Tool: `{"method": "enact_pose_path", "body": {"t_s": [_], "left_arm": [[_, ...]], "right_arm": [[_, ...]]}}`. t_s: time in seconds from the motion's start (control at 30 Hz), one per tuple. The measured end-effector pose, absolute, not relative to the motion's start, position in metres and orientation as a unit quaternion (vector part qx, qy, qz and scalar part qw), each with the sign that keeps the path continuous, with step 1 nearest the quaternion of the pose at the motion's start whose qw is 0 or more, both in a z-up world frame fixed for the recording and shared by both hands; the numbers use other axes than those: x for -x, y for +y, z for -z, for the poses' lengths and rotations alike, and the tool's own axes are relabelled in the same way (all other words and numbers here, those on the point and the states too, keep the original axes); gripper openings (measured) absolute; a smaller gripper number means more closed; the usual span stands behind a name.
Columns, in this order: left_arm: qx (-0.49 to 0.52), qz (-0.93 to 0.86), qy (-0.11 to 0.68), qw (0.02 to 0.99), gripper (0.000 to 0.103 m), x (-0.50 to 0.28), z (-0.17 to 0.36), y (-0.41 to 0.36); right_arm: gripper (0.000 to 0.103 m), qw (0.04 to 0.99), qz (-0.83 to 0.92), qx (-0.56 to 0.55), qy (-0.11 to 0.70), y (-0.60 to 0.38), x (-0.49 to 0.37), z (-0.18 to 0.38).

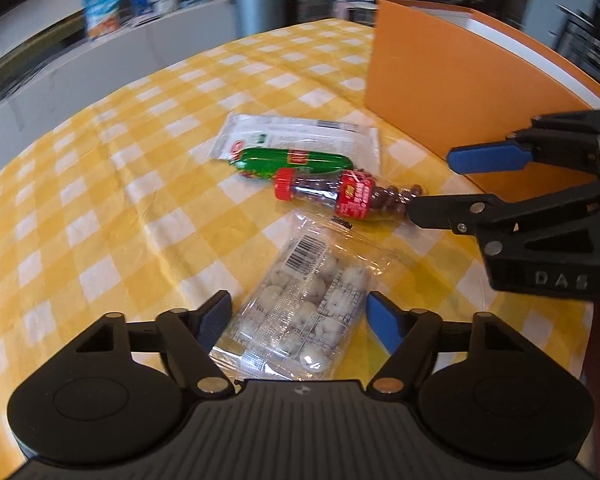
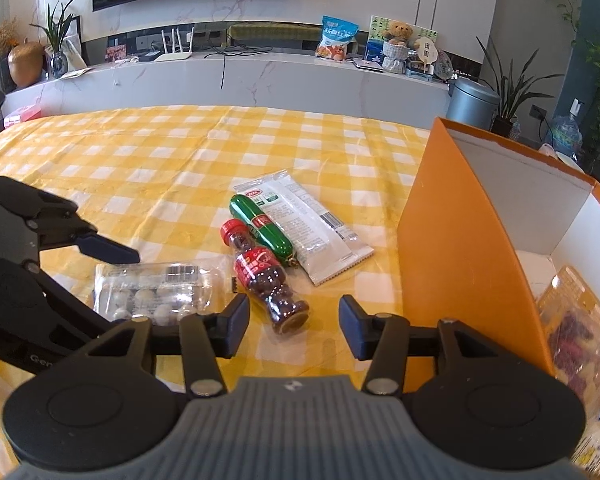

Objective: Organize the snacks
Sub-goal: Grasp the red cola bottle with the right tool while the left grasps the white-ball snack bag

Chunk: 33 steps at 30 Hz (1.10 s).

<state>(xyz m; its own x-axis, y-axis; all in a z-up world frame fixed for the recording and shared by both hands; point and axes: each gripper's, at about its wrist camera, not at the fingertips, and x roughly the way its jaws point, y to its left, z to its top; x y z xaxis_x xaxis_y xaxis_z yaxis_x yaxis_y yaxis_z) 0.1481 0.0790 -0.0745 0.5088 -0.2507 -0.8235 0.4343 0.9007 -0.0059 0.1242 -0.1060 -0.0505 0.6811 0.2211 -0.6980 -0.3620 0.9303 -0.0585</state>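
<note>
A clear pack of white round candies (image 1: 304, 312) lies on the yellow checked tablecloth between the open fingers of my left gripper (image 1: 298, 316); it also shows in the right wrist view (image 2: 156, 292). A small cola-shaped bottle of dark candies with a red cap (image 1: 332, 194) (image 2: 268, 284) lies just ahead of my open right gripper (image 2: 294, 326), whose tips flank the bottle's base. A green sausage stick (image 1: 292, 160) (image 2: 260, 226) lies on a white snack pouch (image 1: 320, 134) (image 2: 312, 232) beyond it. The right gripper (image 1: 430, 182) shows at the right of the left wrist view.
An orange box with a white inside (image 2: 460, 232) (image 1: 452, 92) stands at the right; packaged snacks (image 2: 580, 336) lie in it. Beyond the table (image 2: 140, 152) is a white counter with a snack bag (image 2: 334, 42), a teddy bear and a metal bin (image 2: 472, 100).
</note>
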Motion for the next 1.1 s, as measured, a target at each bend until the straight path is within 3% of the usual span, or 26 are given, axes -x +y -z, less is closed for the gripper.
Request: {"method": "enact_pose_path", "body": {"t_s": [0.13, 0.4, 0.6, 1.0, 1.1], "left_arm": [[-0.056, 0.141, 0.459, 0.875, 0.075, -0.144, 0.071, 0.078], [0.04, 0.019, 0.46, 0.887, 0.075, -0.134, 0.068, 0.099], [-0.036, 0.068, 0.45, 0.89, 0.086, -0.13, 0.074, 0.093], [-0.039, 0.09, 0.434, 0.896, 0.082, -0.128, 0.076, 0.092], [-0.037, 0.084, 0.428, 0.899, 0.079, -0.125, 0.076, 0.09]], "right_arm": [[0.049, 0.909, -0.17, 0.106, 0.366, -0.104, -0.13, 0.05], [0.049, 0.906, -0.182, 0.096, 0.371, -0.098, -0.146, 0.054], [0.047, 0.901, -0.198, 0.098, 0.373, -0.095, -0.147, 0.062], [0.048, 0.896, -0.221, 0.09, 0.374, -0.086, -0.151, 0.077], [0.043, 0.897, -0.216, 0.082, 0.378, -0.087, -0.154, 0.08]]}}
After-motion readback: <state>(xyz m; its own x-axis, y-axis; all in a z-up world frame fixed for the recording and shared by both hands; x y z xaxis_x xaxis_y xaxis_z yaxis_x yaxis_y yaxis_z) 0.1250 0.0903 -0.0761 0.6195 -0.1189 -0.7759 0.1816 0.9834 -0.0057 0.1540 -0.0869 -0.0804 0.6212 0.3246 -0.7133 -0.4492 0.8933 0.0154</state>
